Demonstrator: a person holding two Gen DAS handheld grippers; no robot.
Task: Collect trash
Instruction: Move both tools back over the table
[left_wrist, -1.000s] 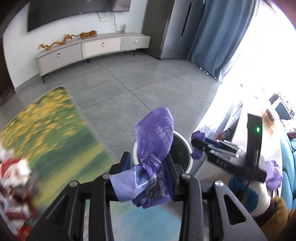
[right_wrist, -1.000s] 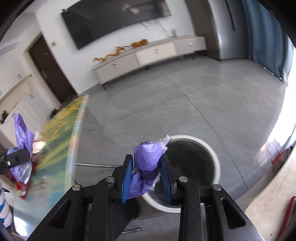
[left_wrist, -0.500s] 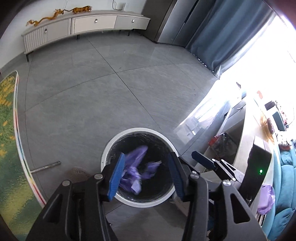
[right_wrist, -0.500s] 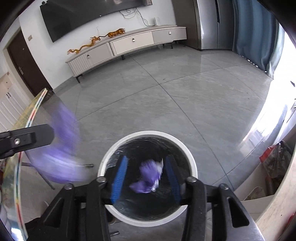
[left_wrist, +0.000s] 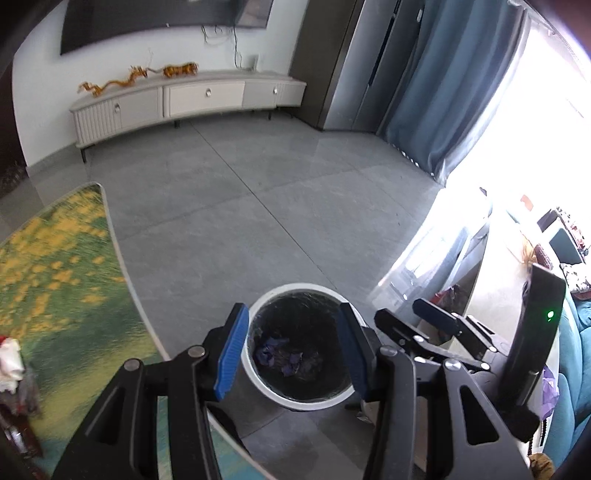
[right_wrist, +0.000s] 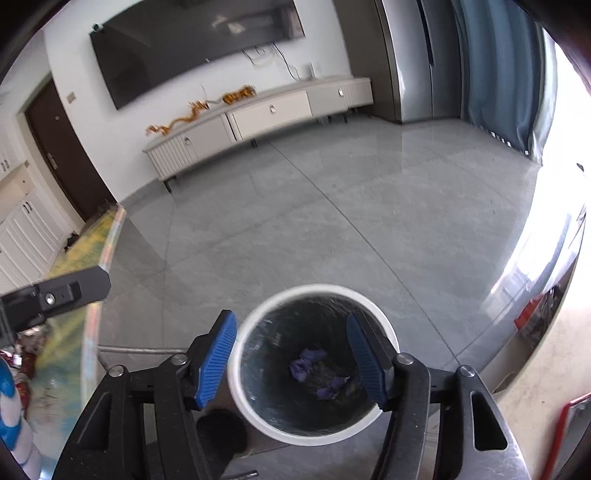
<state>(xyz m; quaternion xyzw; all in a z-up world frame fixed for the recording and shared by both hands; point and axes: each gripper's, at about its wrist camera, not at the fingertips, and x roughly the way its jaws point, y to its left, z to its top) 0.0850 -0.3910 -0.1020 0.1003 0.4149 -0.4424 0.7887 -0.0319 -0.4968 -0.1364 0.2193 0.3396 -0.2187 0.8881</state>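
I have both grippers poised over the white-rimmed trash bin on the floor, so that whatever I let go falls straight in. The left gripper has its jaws parted about halfway with nothing between them. The right gripper has just been opening its jaws; they stand wide and empty too. The purple wrappers lie crumpled at the bottom of the bin, which tells me both drops landed. The bin sits just off the rounded edge of the worktop with its yellow-flowered cover, a short carry from the surface. More litter, red and white, waits at the worktop's left edge; I judge that is the next pickup.
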